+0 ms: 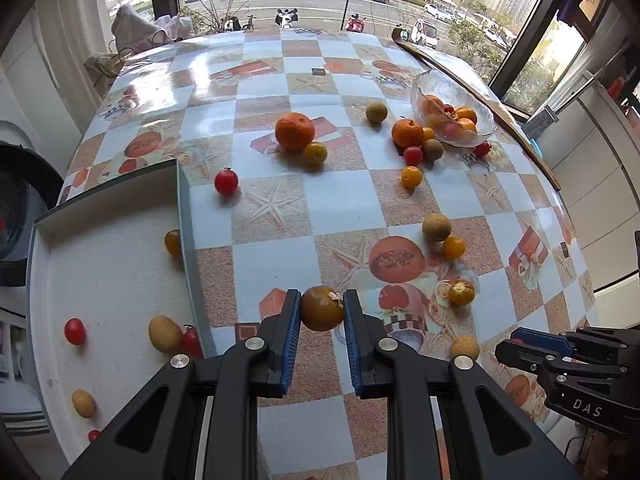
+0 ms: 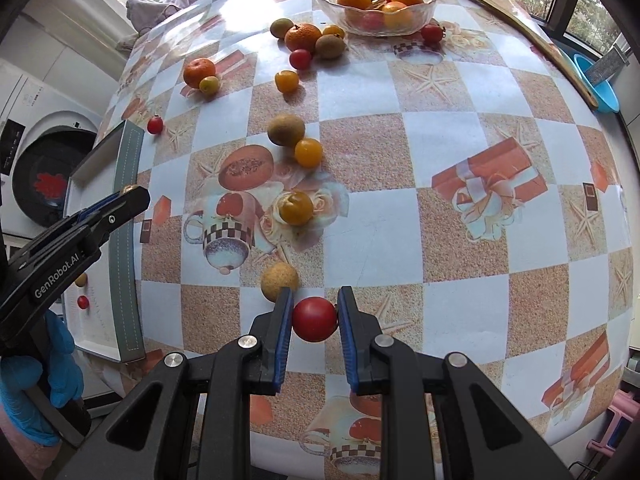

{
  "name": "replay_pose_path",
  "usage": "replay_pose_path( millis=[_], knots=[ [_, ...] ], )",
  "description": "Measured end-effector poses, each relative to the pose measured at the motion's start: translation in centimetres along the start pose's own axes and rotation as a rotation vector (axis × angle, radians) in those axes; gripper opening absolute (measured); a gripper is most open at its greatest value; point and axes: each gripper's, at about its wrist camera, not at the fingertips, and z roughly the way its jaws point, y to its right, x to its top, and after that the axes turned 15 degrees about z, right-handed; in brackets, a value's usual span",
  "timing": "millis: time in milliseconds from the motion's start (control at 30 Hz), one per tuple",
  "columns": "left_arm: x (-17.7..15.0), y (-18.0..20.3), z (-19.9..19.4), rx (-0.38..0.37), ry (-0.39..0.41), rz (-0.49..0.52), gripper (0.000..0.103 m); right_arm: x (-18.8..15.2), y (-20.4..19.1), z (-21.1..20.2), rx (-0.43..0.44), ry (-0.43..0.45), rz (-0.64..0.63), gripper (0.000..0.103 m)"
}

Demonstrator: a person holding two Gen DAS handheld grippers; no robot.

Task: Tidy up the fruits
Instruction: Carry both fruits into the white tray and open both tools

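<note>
Black-armed with blue pads, the left gripper (image 1: 322, 308) is clamping its jaws on a small brownish-orange round fruit (image 1: 322, 308), which is sitting squarely between the pads above the bench (image 1: 272, 264), a round top covered in a glossy checkered cloth printed with starfish, cups and gift boxes. Left of these jaws, a shallow white rectangular tray with a grey rim (image 1: 108, 280) is holding a few pieces: a tan oval fruit (image 1: 165, 334), a small red cherry tomato (image 1: 75, 331) and a small orange fruit (image 1: 173, 242) against its right wall. Just right of the jaws, a small orange fruit with a dry calyx (image 1: 461, 292) is lying on the cloth.

Similarly, the right gripper (image 2: 315, 319) is gripping a round red cherry tomato (image 2: 315, 319) between its blue pads, jaws pressed on both of its sides. Just beyond the left pad, a pale tan round fruit (image 2: 279, 281) is resting on the bench. Farther ahead, a yellow-orange round fruit (image 2: 296, 208) is lying, then a brown-green fruit (image 2: 285, 129) touching another yellow-orange one (image 2: 308, 152).

Well beyond both pairs of jaws, a large orange mandarin (image 1: 294, 131) is standing beside a small yellow fruit (image 1: 315, 153), and a clear glass bowl (image 2: 428, 4) at the far edge is holding several orange and red fruits, with more fruit clustered just beside it.
</note>
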Motion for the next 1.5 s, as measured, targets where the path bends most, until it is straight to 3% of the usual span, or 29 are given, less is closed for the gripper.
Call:
replay_pose_path(
  millis=[333, 767, 1167, 1500],
  knots=[
    [-4.4, -5.1, -3.0, 0.072, 0.001, -0.131, 0.022, 0.2, -6.8, 0.2, 0.048, -0.013, -0.131, 0.025],
    [-12.3, -9.8, -3.7, 0.136, -0.073, -0.285, 0.022, -1.3, -17.8, 2.8, 0.136, -0.083, -0.338, 0.025],
    [-13.0, -10.7, -1.9, 0.171, -0.104, -0.299, 0.022, -0.3, -26.3, 6.9, 0.145, -0.120, -0.482, 0.025],
    [-13.2, -11.3, -1.1, 0.184, -0.126, -0.302, 0.023, 0.8, -27.9, 10.7, 0.069, -0.138, -0.514, 0.025]
  ],
)
